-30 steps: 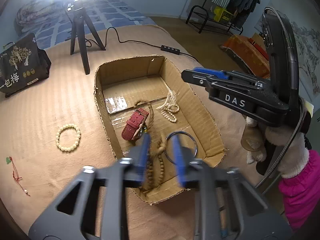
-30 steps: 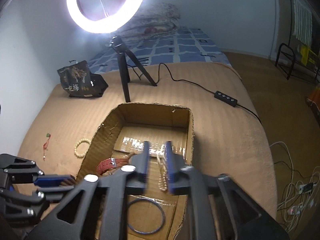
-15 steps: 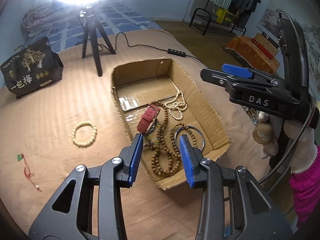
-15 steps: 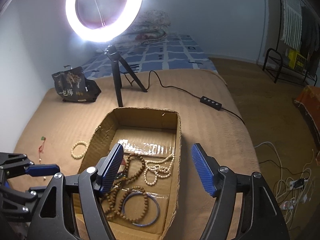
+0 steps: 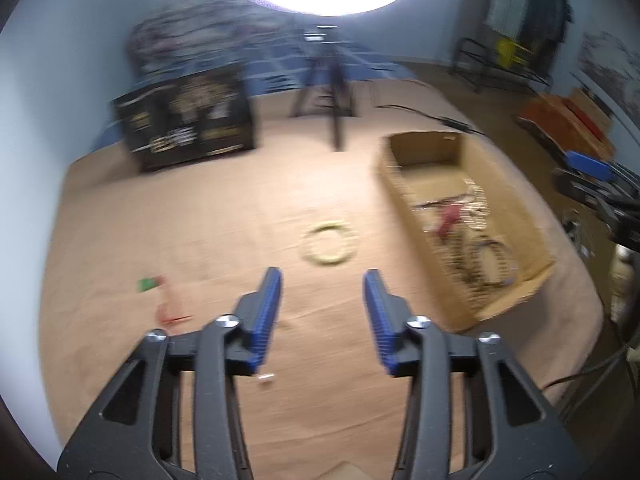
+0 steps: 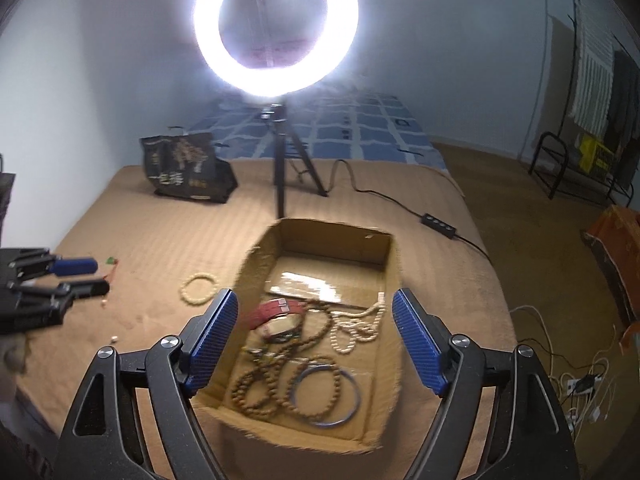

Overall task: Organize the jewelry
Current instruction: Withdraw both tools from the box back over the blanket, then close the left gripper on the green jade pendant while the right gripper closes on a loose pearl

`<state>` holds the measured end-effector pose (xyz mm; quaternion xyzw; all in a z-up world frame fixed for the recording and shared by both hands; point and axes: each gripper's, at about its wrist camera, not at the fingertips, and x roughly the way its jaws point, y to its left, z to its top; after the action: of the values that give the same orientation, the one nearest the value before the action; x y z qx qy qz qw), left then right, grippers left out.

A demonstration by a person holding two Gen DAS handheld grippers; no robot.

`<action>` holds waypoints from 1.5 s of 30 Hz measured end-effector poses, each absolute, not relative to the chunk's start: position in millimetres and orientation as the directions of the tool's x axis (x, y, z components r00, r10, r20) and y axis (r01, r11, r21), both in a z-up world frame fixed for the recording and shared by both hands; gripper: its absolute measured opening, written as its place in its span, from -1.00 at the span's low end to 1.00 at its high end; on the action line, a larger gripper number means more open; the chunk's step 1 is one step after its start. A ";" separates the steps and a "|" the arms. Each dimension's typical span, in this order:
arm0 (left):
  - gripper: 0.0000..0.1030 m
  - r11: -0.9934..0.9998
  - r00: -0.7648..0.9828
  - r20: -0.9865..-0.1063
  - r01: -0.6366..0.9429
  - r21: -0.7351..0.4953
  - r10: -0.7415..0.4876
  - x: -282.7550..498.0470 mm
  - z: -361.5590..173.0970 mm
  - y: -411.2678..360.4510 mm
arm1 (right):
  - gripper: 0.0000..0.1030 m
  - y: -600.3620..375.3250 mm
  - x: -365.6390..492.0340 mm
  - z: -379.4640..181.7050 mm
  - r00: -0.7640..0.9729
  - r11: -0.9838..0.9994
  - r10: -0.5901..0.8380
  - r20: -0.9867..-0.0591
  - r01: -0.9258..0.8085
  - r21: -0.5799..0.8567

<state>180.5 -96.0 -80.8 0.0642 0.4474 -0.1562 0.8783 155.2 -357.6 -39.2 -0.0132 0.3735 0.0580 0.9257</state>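
Tan ribbed bedcover (image 6: 168, 240) spreads under everything, lit by a ring light (image 6: 276, 28) on a tripod at twelve o'clock in the right wrist view. An open cardboard box (image 6: 384, 268) sits in the middle of the bed, holding most of the jewelry: a red watch strap (image 6: 276, 310), brown wooden bead strands (image 6: 280, 376), a white pearl-like necklace (image 6: 360, 328) and a blue-grey bangle (image 6: 326, 396) at the near end. The right gripper (image 6: 314, 336) hangs above the box with its blue fingers (image 6: 212, 328) spread wide apart and nothing between them. The left gripper (image 5: 322, 312) points at the bedcover to the left of the box, fingers (image 5: 268, 312) also apart and empty; its view is heavily motion-blurred. Two pieces lie outside the box: a cream bead bracelet (image 5: 328, 242) just ahead of the left fingers at about twelve o'clock, and a red cord with a green charm (image 5: 160, 296) at ten o'clock, near the left fingertip. A black printed bag (image 6: 188, 172) stands at the far left of the bed. The bracelet looks like the next piece to collect. The soft, ribbed cover could let the fingers pinch fabric along with the beads, or press the bracelet down so it slips free. The thin red cord lies flat and may be hard to catch at all. Moving fast, as the blur suggests, risks overshooting the bracelet or nudging the box.
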 end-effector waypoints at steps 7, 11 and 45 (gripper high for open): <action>0.06 0.989 0.598 -0.794 0.144 -0.022 -0.105 184.7 -94.4 10.1 | 0.55 -307.1 136.7 -41.1 0.718 0.974 0.189 -0.670 -0.223 0.036; 0.06 0.996 0.587 -0.807 0.082 -0.022 -0.066 187.6 -109.6 49.6 | 0.55 -270.2 136.4 -51.8 0.678 0.951 0.251 -0.691 -0.306 0.046; 0.06 0.986 0.531 -0.836 0.153 -0.067 -0.139 286.1 -210.6 66.7 | 0.11 -116.9 170.4 -170.2 0.437 0.799 0.409 -0.801 -0.595 0.083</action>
<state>286.1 66.7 -210.6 0.0074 0.4772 -0.0836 0.8748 170.3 -116.9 -170.2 -0.1063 0.4386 0.2985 0.8410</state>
